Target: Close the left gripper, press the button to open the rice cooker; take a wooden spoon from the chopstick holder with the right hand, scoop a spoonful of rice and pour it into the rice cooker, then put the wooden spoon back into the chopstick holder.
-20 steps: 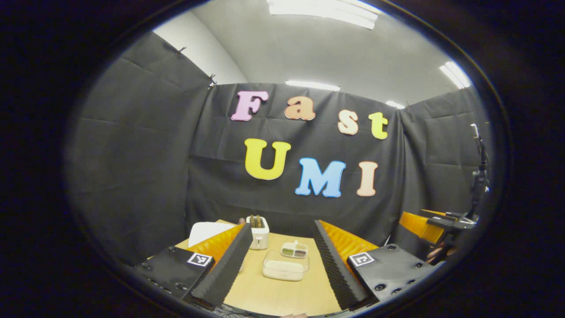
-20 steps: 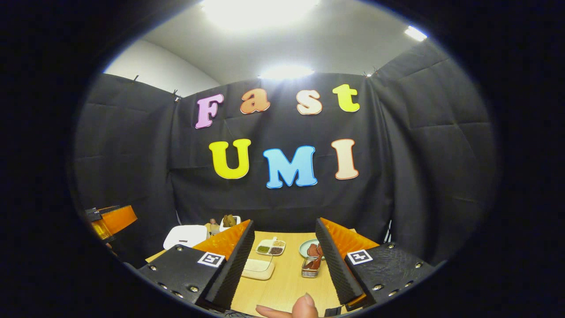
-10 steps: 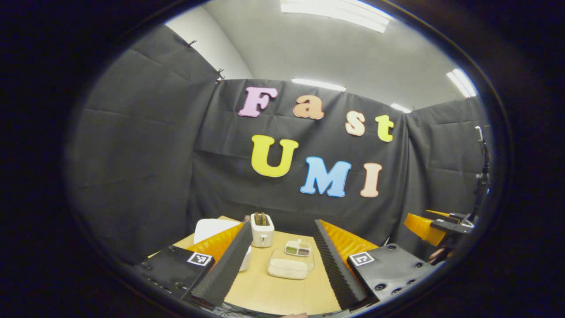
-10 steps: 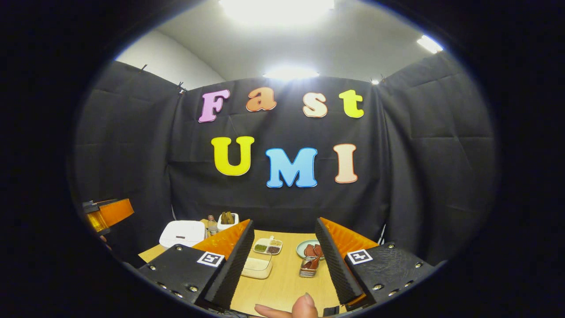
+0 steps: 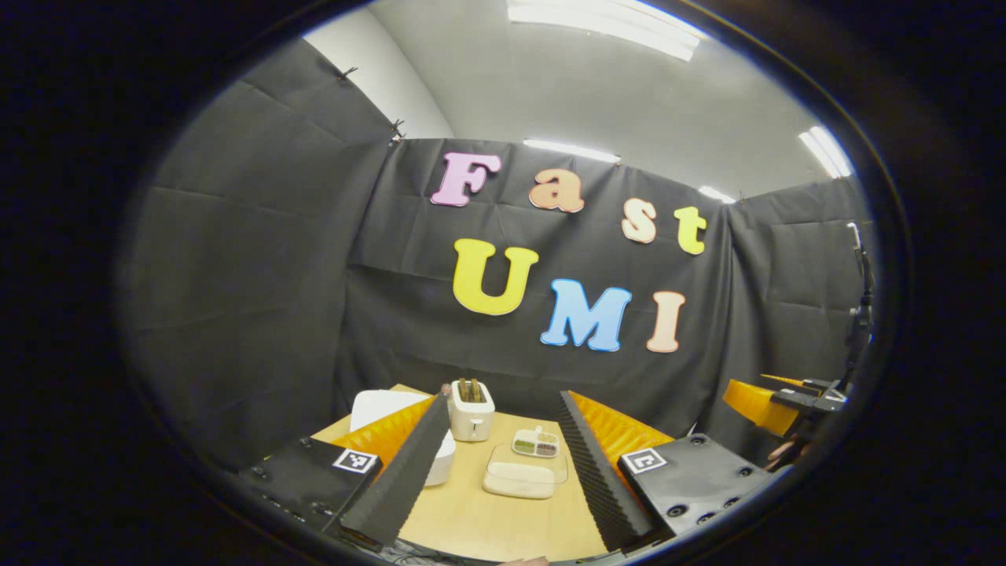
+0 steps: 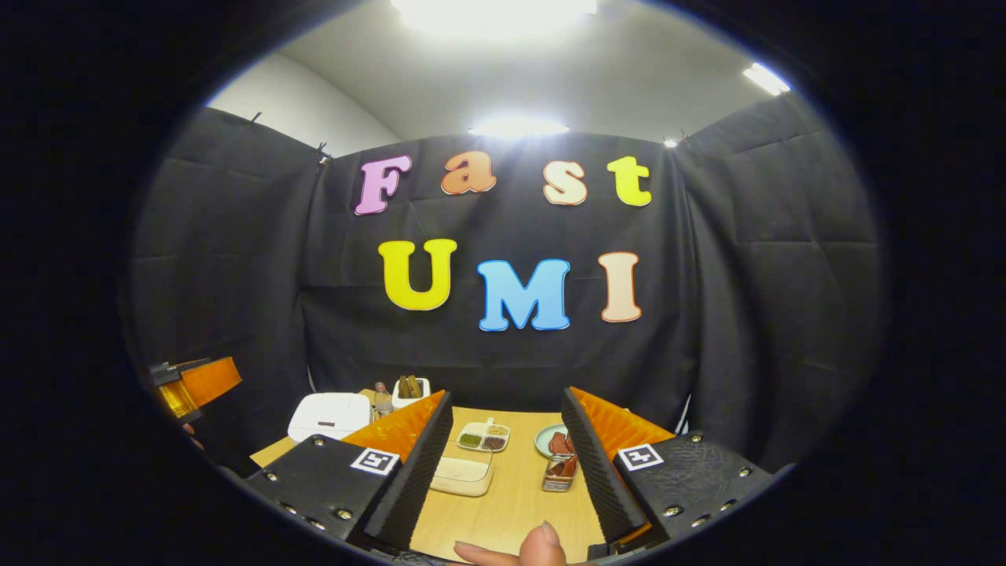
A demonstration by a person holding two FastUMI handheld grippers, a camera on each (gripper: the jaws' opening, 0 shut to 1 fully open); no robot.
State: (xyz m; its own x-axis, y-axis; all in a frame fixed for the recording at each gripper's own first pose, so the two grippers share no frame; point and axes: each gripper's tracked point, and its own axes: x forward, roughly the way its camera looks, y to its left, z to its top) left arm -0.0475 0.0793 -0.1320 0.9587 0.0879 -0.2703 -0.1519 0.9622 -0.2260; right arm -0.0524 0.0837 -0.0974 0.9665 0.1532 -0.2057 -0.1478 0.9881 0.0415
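We hold the left gripper [image 5: 503, 464] and the right gripper [image 6: 507, 464] raised at the near edge of the wooden table [image 6: 511, 503], both with fingers spread wide and grasping nothing. Between them, in the right gripper view, lies a shallow clear box of rice [image 6: 464, 474], and right of it the wire chopstick holder [image 6: 559, 474], its brown spoons leaning up and away from us. Farther off sit a small divided dish of grains [image 6: 482, 437] and a green plate [image 6: 548, 440]. At far left the white rice cooker [image 6: 330, 416] stands with its lid down, a white toaster [image 5: 471, 410] beside it.
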